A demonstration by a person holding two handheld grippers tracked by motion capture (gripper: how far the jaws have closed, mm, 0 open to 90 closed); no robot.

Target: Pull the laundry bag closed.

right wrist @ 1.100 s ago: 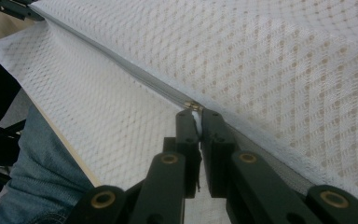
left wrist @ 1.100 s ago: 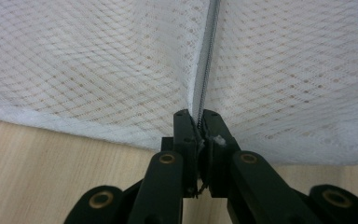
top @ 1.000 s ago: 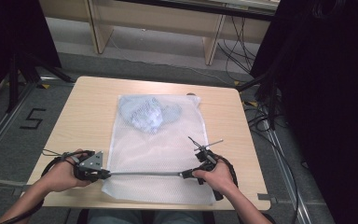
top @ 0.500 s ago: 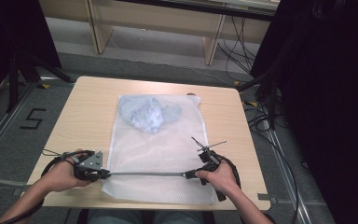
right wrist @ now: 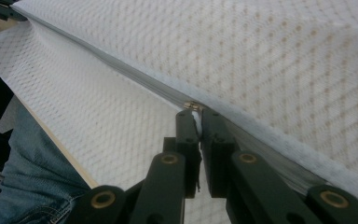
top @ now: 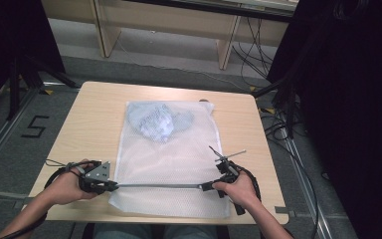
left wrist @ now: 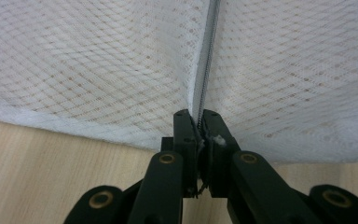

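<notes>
On table [top: 99, 107]: 1 mesh bag [top: 171, 164], 1 zipper [top: 159, 185], 2 grippers clamping it.

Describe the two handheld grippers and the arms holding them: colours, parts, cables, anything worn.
Both are black. The left gripper carries a grey three-cornered plate on top; the right gripper has thin rods sticking out from its body. A black cable loops from each. Up close, each pair of black fingers is squared, on arms joined by brass-coloured pivot pins. The forearms are bare, without sleeves or gloves; blue jeans show below.
</notes>
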